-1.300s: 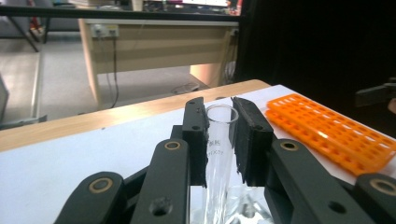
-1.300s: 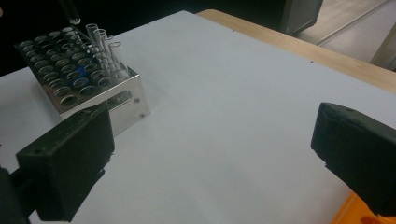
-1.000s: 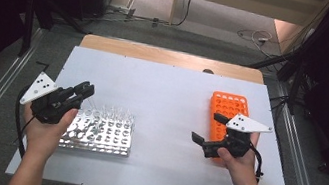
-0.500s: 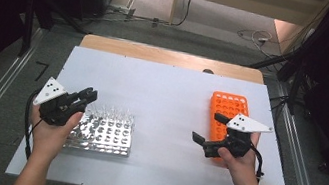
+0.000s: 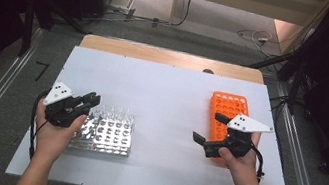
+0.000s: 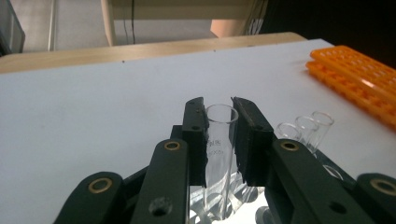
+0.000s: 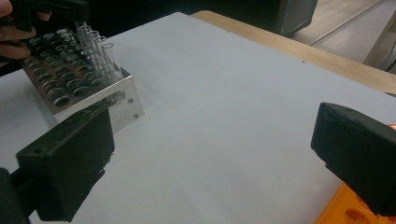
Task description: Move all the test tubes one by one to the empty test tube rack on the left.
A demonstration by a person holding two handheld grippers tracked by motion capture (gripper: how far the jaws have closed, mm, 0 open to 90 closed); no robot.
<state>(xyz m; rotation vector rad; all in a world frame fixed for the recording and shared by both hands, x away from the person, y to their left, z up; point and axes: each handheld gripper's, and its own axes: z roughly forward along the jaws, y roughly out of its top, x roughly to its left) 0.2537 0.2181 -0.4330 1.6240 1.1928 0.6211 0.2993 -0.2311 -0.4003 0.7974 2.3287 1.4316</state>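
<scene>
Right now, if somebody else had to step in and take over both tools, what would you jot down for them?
Left tool: shut on a glass tube standing in the metal rack.
Right tool: open, holding nothing, poised over the near end of the orange rack.
Other tubes stand in the metal rack's far rows.
Done: tube gripped.
Left: probably lift it out and carry it to the orange rack, whose visible holes look empty.

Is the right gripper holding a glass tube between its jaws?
No, in the right gripper view the right gripper has its jaws wide apart over the bare white table, with nothing between them.
</scene>
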